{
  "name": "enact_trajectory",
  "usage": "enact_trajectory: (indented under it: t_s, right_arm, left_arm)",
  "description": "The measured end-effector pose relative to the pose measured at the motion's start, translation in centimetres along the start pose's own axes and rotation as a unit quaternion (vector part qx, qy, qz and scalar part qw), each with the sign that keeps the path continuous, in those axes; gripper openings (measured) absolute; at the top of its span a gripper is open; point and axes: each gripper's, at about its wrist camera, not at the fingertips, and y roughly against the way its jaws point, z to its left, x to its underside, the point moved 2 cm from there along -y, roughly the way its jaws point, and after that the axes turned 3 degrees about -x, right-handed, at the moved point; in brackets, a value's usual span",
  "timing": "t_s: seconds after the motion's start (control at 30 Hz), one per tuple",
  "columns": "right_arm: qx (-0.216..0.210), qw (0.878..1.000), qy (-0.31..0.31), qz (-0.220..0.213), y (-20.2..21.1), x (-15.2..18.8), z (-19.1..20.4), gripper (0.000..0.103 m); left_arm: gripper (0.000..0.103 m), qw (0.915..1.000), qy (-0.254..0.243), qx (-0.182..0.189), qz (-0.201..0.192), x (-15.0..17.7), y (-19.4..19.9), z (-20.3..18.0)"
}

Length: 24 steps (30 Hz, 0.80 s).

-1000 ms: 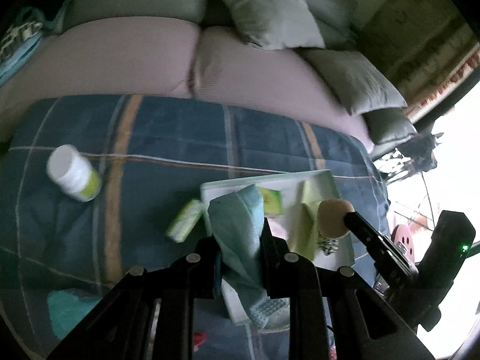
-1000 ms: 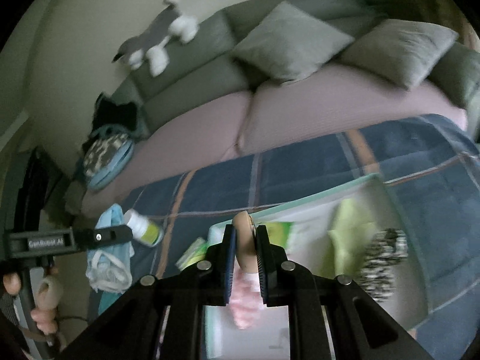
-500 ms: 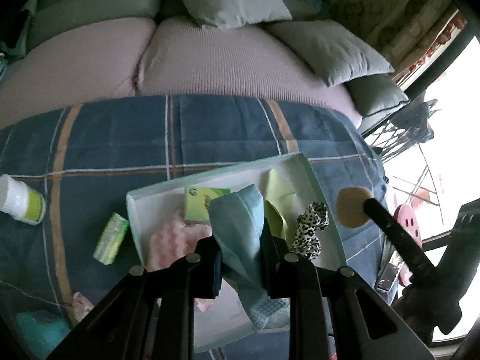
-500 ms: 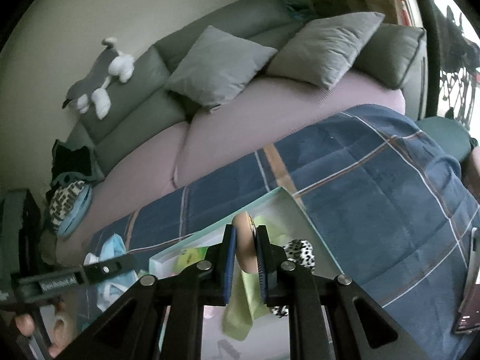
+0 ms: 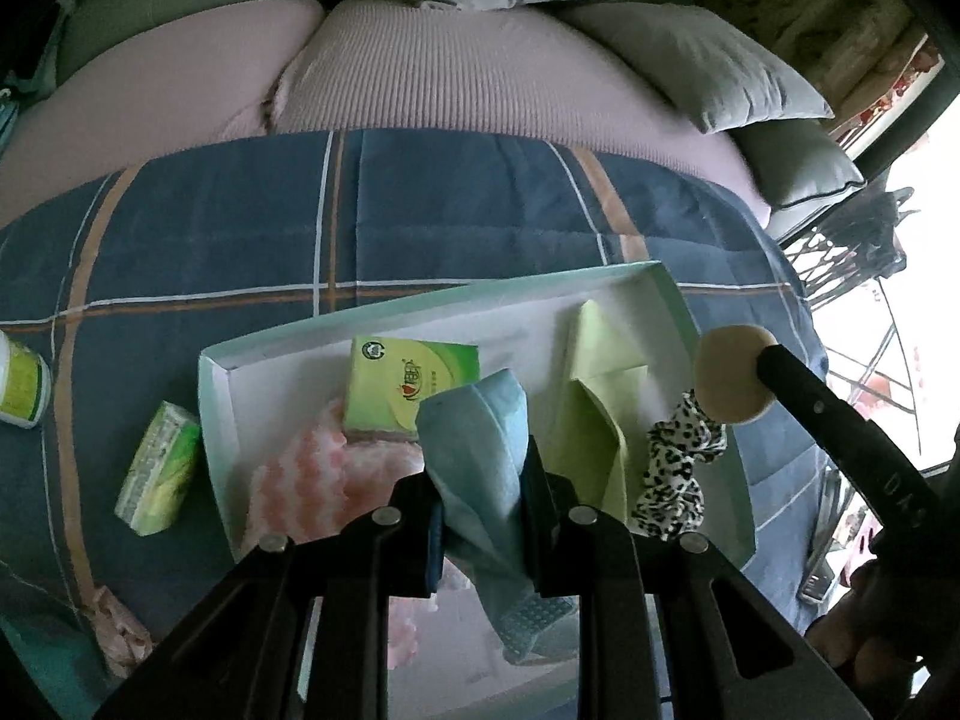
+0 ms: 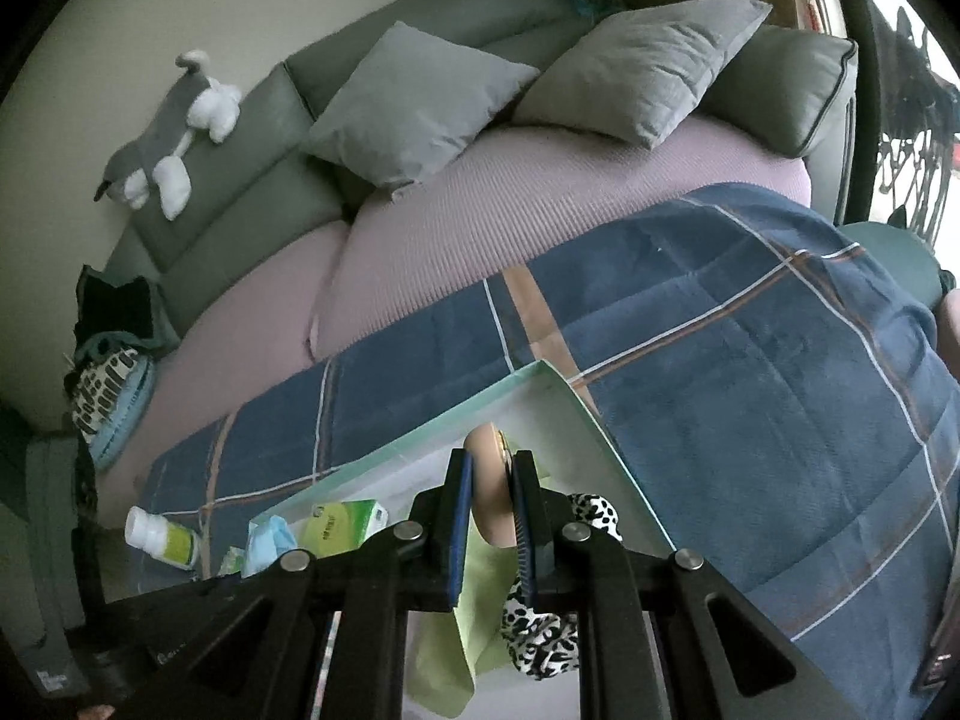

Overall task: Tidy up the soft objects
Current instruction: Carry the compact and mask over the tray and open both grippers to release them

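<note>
My left gripper (image 5: 477, 498) is shut on a folded light blue cloth (image 5: 477, 438) and hangs over the shallow white box (image 5: 216, 420) on the blue plaid blanket. In the box lie a green tissue packet (image 5: 411, 387), a pink fluffy cloth (image 5: 312, 486), a yellow-green cloth (image 5: 594, 396) and a leopard-print scrunchie (image 5: 675, 480). My right gripper (image 6: 489, 510) is shut on a round beige sponge puff (image 6: 491, 501), seen edge-on above the box's right end (image 6: 576, 408). From the left wrist view that puff (image 5: 735, 372) hovers over the scrunchie.
On the blanket left of the box lie a second green tissue packet (image 5: 159, 468) and a white bottle with a green label (image 5: 21, 381). Behind is a sofa with grey pillows (image 6: 414, 108) and a grey plush toy (image 6: 168, 138). A crumpled pale cloth (image 5: 117, 624) lies near the lower left.
Both grippers have come down and closer over the box, each keeping its load. The left one has swung right, so the bottle and loose packet have slid toward the left edge.
</note>
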Motion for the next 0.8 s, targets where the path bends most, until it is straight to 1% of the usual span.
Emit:
enact_trajectory:
  t_s: [0.33,0.6,0.7,0.77,0.8]
  right_arm:
    - [0.006,1.000,0.000,0.029,-2.9,0.4,-0.3,0.014]
    - [0.018,0.999,0.000,0.047,-4.1,1.0,-0.6,0.014]
    - [0.022,0.999,0.000,0.048,-4.1,1.0,-0.7,0.016]
    - [0.025,0.999,0.002,0.047,-3.9,0.9,-0.6,0.018]
    - [0.028,0.999,0.004,0.046,-3.8,0.8,-0.6,0.018]
  left_arm:
    - [0.022,0.9998,0.002,-0.006,0.017,0.7,-3.1,0.0]
    - [0.022,0.9999,0.002,-0.002,0.015,1.0,-3.4,0.0]
    - [0.025,0.9999,0.002,0.001,0.015,1.1,-3.2,0.0]
    - [0.031,0.9999,0.003,0.006,0.014,1.1,-3.1,0.0]
    - [0.036,0.9999,0.003,0.008,0.013,1.1,-3.0,-0.1]
